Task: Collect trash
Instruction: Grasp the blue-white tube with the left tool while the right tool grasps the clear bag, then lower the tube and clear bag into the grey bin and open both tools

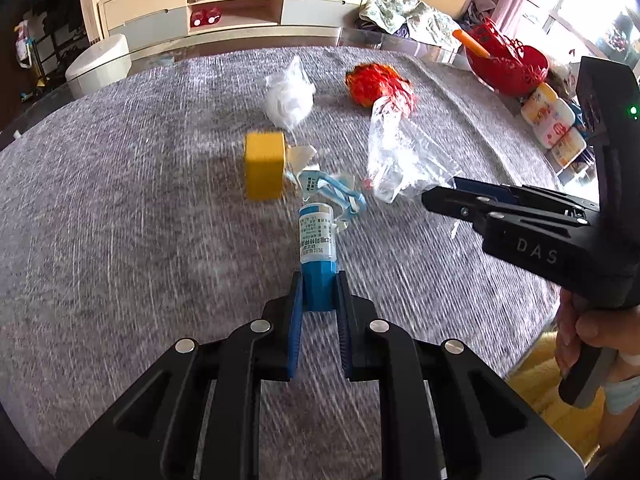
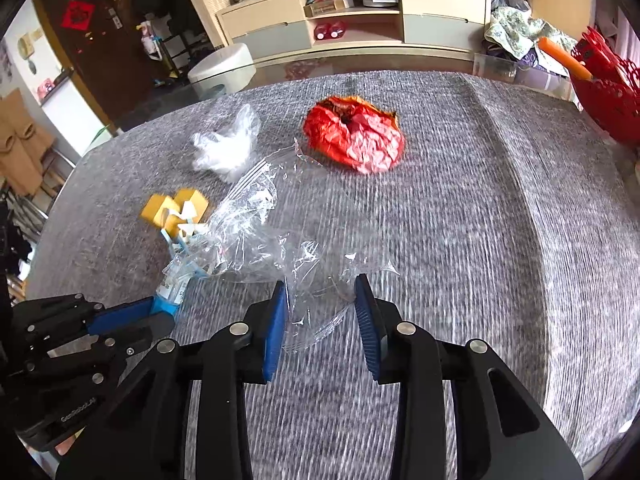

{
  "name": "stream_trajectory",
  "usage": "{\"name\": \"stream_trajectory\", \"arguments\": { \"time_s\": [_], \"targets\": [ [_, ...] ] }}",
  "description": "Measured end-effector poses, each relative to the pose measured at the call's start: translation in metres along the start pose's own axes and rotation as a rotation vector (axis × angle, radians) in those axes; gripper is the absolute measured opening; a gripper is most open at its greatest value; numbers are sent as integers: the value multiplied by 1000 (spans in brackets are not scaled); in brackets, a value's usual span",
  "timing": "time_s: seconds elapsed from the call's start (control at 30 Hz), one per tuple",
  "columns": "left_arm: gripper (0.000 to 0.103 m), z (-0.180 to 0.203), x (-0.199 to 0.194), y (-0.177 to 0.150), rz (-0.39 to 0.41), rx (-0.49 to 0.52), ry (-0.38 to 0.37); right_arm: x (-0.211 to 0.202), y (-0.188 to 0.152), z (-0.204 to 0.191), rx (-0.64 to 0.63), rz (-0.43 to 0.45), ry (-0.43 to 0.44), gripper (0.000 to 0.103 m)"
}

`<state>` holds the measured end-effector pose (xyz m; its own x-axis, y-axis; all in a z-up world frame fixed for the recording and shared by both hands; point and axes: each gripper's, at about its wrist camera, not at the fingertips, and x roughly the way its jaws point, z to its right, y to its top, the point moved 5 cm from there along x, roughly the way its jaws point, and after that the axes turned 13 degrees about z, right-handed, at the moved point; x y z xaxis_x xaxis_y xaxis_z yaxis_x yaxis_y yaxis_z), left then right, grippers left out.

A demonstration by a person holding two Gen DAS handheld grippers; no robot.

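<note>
Grey cloth [image 1: 120,220] covers the whole table, and the trash lies spread on it. Nearest to the person, the left gripper [image 1: 319,280] has its fingers closed on the blue base of a small bottle [image 1: 317,240]; the bottle has a white label with print, and it points away from the gripper toward the middle of the table. The right gripper [image 2: 321,286] has its fingers apart, one on each side of the near edge of a clear plastic bag [image 2: 280,232], and the blue pads [image 2: 276,328] do not press the film. In the left wrist view this gripper comes in from the right edge of the table, with its tips at the bag.

Just beyond the bottle lies a blue and white wrapper [image 1: 336,192], touching the bottle top. Beside the wrapper, to the left, stands a yellow box [image 1: 265,166] with torn white paper against it. Farther in, a crumpled white plastic bag [image 1: 290,98] lies near the far edge, and a crumpled red wrapper [image 2: 354,140] lies to its right, well apart from it. At the far right corner stands a red basket [image 1: 506,64], with small jars [image 1: 554,124] near it along the right edge.
</note>
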<state>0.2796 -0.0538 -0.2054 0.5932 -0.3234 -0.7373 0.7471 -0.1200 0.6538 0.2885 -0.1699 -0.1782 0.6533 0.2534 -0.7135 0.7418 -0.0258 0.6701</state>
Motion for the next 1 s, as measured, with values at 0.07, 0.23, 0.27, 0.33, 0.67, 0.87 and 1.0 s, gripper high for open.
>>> {"name": "stream_trajectory", "arguments": {
  "time_s": [0.07,0.23,0.27,0.33,0.67,0.87,1.0],
  "targets": [
    [14,1,-8,-8,-11,-3,6,-8,-4,1,8,3,0,34],
    [14,4,-29,-28,-18,-20,8,-25,-17,-2,17,0,13,34],
    [14,6,-33,-32,-18,-21,8,-30,-21,-4,18,-2,18,34],
    [14,9,-43,-41,-16,-26,8,-37,-27,-6,21,-3,23,34],
    [14,31,-99,-81,25,-49,-16,-93,-64,-19,9,14,30,34],
    [14,45,-117,-114,19,-54,-23,-117,-96,-22,8,4,24,34],
    [14,53,-122,-135,6,-59,-32,-126,-118,-24,10,-10,27,34]
  ]
}}
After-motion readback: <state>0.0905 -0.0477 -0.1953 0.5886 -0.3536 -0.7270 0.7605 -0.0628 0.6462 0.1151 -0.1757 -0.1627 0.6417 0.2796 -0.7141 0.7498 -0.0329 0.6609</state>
